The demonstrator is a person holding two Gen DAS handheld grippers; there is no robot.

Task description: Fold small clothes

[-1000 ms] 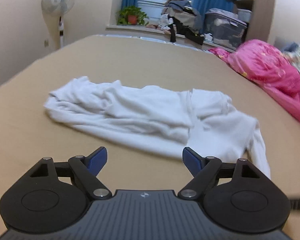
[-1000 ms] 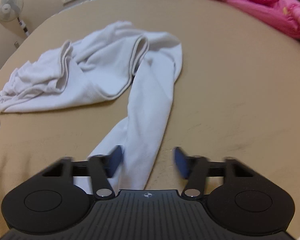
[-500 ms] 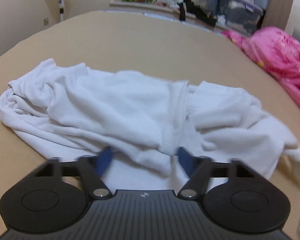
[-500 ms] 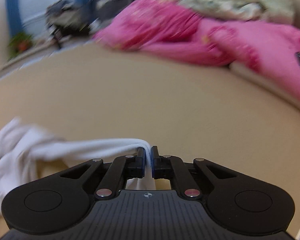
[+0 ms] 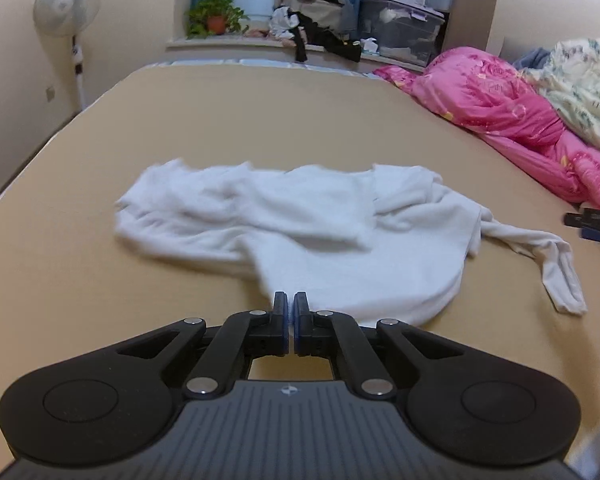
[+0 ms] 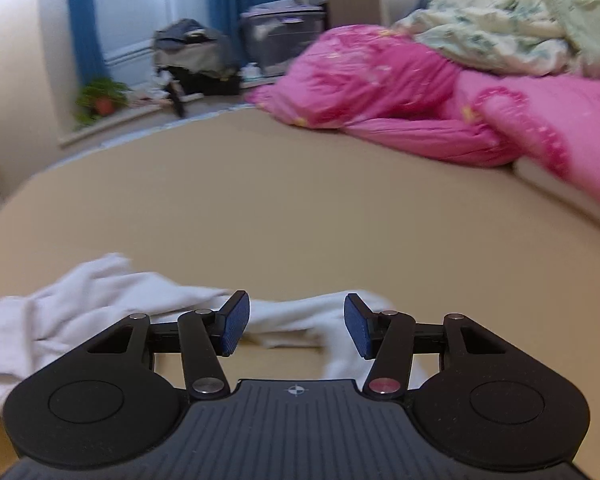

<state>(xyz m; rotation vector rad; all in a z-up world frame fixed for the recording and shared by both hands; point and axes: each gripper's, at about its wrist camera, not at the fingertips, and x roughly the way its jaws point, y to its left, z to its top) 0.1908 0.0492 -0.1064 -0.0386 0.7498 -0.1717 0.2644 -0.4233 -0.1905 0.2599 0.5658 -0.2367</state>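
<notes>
A white long-sleeved garment lies crumpled on the tan bed. Its sleeve trails out to the right. My left gripper is shut at the garment's near hem, and the cloth seems pinched between the blue pads. My right gripper is open just above the sleeve, which lies slack on the bed below the fingers. The right gripper's tip also shows at the right edge of the left wrist view.
A pink quilt and a pale floral blanket are heaped along the bed's right side. A standing fan is at the far left. A plant, piled clothes and storage boxes line the window sill.
My left gripper has shut on the garment's near hem and drawn back. My right gripper has opened and let go of the sleeve, which now lies on the bed.
</notes>
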